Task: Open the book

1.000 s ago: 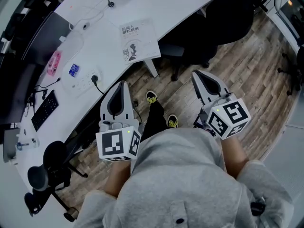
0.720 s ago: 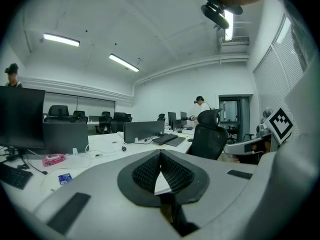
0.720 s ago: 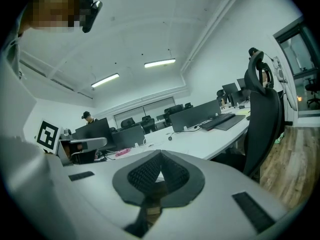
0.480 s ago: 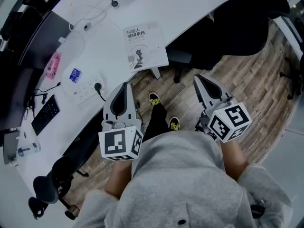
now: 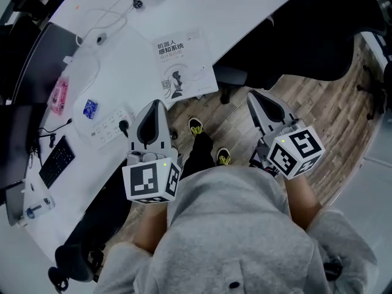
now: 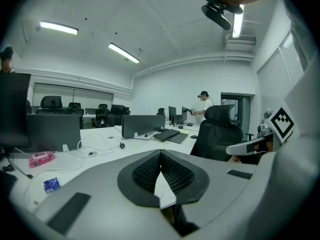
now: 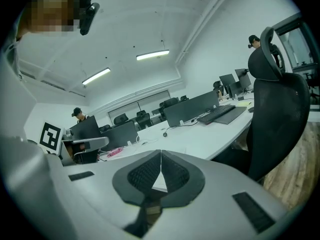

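A closed white book (image 5: 182,64) with black print on its cover lies at the near edge of the white desk (image 5: 128,35). In the head view my left gripper (image 5: 155,105) is shut and empty, its tip just short of the desk edge, below and left of the book. My right gripper (image 5: 252,97) is shut and empty over the wooden floor, to the right of the book. In the left gripper view the jaws (image 6: 160,154) meet with the book's white corner (image 6: 165,186) showing behind them. In the right gripper view the jaws (image 7: 161,154) are also pressed together.
A black office chair (image 5: 312,35) stands at the desk to the right of the book. On the desk's left part lie a white power strip (image 5: 109,127), a blue packet (image 5: 90,108), a pink item (image 5: 59,95), cables and a black keyboard (image 5: 56,160). My feet (image 5: 208,141) stand on the floor between the grippers.
Both grippers have come closer to the desk; the book now lies nearer to the left gripper's tip. Both stay shut.
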`<state>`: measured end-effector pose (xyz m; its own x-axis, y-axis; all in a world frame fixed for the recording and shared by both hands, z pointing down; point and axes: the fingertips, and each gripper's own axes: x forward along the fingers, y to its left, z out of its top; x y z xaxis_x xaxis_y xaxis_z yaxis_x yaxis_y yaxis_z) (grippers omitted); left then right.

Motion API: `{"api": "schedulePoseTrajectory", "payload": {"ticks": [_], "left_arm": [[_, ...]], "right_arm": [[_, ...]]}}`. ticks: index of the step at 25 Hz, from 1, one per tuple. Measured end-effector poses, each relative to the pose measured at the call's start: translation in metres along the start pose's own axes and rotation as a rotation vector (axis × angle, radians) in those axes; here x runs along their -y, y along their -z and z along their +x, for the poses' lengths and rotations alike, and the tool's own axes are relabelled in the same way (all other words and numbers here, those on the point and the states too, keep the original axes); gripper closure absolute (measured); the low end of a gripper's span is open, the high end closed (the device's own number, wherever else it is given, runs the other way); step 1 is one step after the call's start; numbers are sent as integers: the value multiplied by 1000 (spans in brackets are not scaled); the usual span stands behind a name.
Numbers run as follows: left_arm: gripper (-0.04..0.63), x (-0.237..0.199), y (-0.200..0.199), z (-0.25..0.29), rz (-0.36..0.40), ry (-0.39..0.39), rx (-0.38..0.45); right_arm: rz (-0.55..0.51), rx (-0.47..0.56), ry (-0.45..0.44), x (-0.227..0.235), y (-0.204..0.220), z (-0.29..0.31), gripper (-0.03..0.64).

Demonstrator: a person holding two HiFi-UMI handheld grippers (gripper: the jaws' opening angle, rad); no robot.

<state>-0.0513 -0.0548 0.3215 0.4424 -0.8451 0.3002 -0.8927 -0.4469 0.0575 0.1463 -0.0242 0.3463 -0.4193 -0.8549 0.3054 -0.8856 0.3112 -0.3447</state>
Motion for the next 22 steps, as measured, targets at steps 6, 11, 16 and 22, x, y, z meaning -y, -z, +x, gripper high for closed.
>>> {"api": "schedulePoseTrajectory", "payload": {"ticks": [6,11,16,22], "left_arm": [[586,-18,-2,32,-14,22,-20],[586,-38,1,55,-31,37,-41],[586,-56,7,77,-50,58,-64],[586,-76,23,100,-91,100,-104]], "right_arm": [[8,-26,19,6,-9,25,591],[42,-51,37,11,-10,44,589],[99,-80,45,9,-8,62,588],[149,-144,76,10,5,87,584]]}}
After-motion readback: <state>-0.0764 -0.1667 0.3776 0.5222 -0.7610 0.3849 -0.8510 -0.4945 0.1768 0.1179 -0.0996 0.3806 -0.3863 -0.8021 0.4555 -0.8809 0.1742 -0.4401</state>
